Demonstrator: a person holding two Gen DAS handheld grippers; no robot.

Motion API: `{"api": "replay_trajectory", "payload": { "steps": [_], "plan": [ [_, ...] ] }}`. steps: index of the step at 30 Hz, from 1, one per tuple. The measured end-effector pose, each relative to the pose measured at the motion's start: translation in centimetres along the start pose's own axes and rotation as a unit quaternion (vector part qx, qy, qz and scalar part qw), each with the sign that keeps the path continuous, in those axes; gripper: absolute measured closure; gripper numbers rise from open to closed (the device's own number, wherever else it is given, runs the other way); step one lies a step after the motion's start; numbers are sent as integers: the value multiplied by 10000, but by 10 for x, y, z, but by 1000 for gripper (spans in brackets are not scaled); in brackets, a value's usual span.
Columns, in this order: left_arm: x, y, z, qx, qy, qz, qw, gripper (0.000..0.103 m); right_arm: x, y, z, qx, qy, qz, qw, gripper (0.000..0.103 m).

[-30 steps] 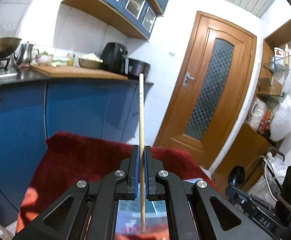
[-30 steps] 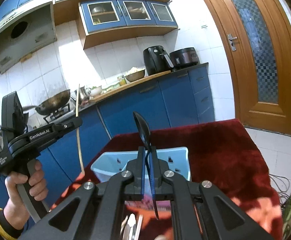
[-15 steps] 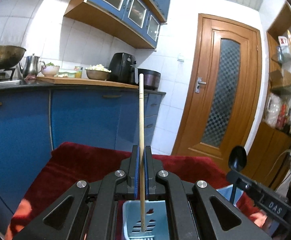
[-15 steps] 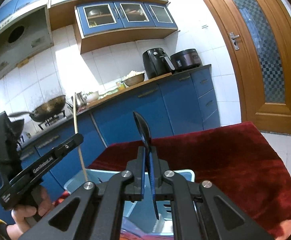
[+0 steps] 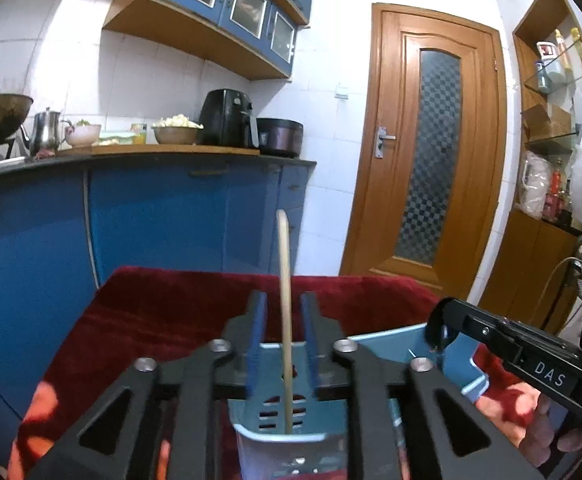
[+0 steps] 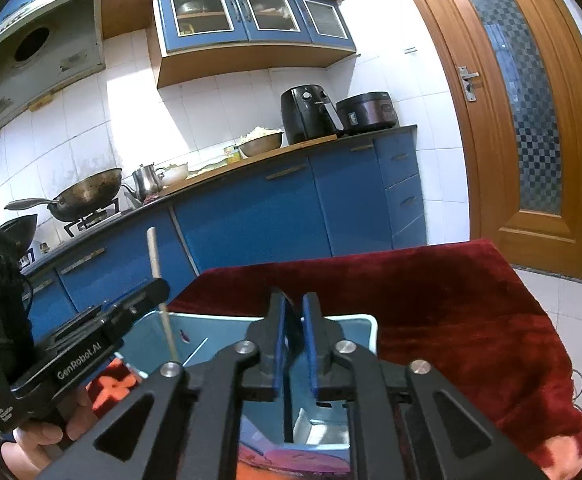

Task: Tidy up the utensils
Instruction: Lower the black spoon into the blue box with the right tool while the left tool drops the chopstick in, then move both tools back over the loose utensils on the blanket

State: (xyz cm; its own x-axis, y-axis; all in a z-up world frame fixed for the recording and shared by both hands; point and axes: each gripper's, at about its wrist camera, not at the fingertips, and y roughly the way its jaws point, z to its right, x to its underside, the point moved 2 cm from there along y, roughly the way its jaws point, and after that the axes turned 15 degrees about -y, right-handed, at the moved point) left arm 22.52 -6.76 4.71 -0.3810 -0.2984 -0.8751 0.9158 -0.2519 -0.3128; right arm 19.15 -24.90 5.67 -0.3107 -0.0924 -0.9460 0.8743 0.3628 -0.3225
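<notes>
Wooden chopstick [image 5: 285, 312] upright at centre of my left wrist view, between left gripper [image 5: 283, 320] pads, jaws apart, not touching stick. Lower end sits in slotted blue caddy [image 5: 283, 420] at bottom centre. Right gripper [image 6: 294, 320] at centre of my right view, jaws slightly apart, nothing between. Caddy on red cloth [image 6: 451, 300]. Spoon not visible in either view.

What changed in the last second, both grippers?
Both let go. The left gripper opened and the chopstick now stands loose in the blue holder. The right gripper opened and its black spoon is gone from view. The red cloth stayed as it was.
</notes>
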Motion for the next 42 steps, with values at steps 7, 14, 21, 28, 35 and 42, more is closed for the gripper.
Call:
{"api": "replay_trajectory", "payload": {
  "steps": [7, 14, 21, 28, 35, 42],
  "plan": [
    [1, -13, 0, 59, 41, -141, 9999, 75, -4, -15, -4, 48, -9, 35, 10000, 78],
    [1, -35, 1, 43, 46, -402, 9992, 75, -7, -40, -14, 106, -61, -118, 9999, 78],
    [5, -63, 1, -25, 0, -720, 9974, 75, -1, -69, -23, 131, -6, -307, 9994, 78],
    [11, -87, -8, -188, -96, -1070, 9940, 75, 11, -92, -33, 169, 52, -549, 9983, 78],
    [28, -102, -23, -376, -133, -1490, 9880, 75, 32, -108, -45, 215, 43, -916, 9956, 78],
    [49, -105, -38, -632, -110, -2027, 9771, 75, 55, -110, -51, 188, 46, -1437, 9894, 78]
  ]
}}
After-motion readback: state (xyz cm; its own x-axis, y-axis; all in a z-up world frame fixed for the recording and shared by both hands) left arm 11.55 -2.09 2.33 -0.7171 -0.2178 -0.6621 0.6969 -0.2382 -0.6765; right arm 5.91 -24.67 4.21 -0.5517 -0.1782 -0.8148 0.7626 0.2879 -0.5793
